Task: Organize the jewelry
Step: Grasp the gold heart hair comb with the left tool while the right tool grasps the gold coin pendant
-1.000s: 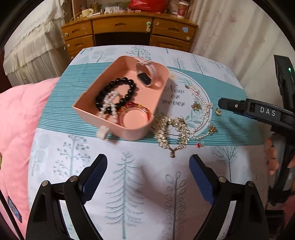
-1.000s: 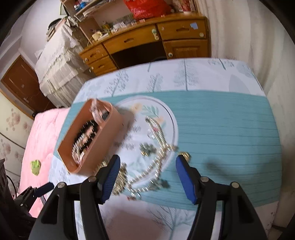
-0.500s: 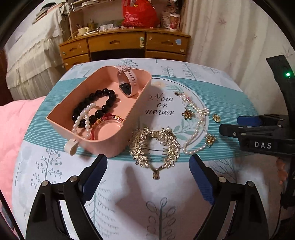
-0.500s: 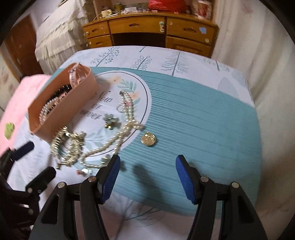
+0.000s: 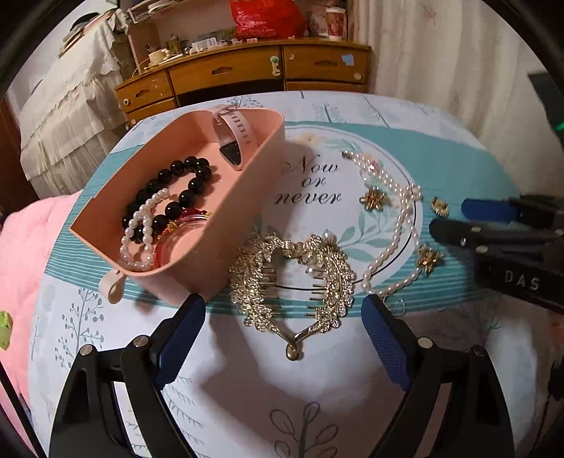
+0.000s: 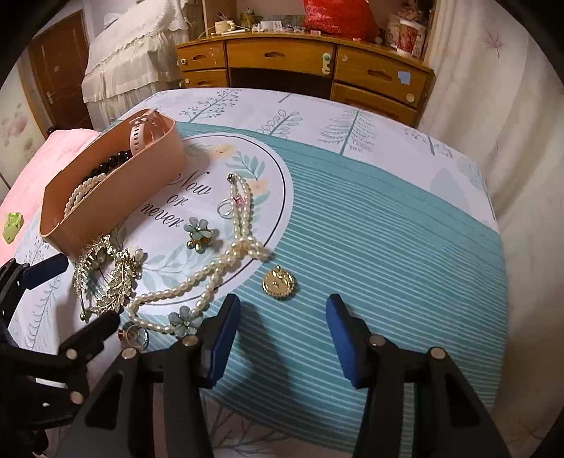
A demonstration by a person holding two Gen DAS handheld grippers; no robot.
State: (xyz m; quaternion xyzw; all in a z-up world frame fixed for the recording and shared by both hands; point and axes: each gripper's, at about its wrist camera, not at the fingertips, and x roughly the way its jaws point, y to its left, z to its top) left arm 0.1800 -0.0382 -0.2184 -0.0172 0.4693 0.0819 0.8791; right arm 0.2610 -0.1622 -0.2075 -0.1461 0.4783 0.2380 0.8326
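A pink tray (image 5: pixel 243 232) (image 6: pixel 116 204) on the tablecloth holds a black bead bracelet (image 5: pixel 176 190), a pearl bracelet (image 5: pixel 141 225), a pink watch (image 5: pixel 236 137) and a round pink box (image 5: pixel 179 243). A gold leaf hair comb (image 5: pixel 292 278) (image 6: pixel 105 274) lies beside the tray, just ahead of my open left gripper (image 5: pixel 282 324). A pearl necklace (image 5: pixel 394 229) (image 6: pixel 218 271), flower earrings (image 6: pixel 199 234) and a gold round pendant (image 6: pixel 279 282) lie on the cloth. My right gripper (image 6: pixel 282 324) hovers just short of the pendant, jaws closing with nothing between them.
A wooden desk with drawers (image 6: pixel 292 70) stands behind the table, with a red bag (image 6: pixel 338 16) on top. A pink blanket (image 5: pixel 21 253) lies at the left, a white curtain (image 6: pixel 493 88) at the right. Small rings (image 6: pixel 135 338) sit near the necklace's end.
My left gripper has sunk and come closer to the gold comb. My right gripper has rolled and dropped toward the gold pendant, and its jaws have narrowed.
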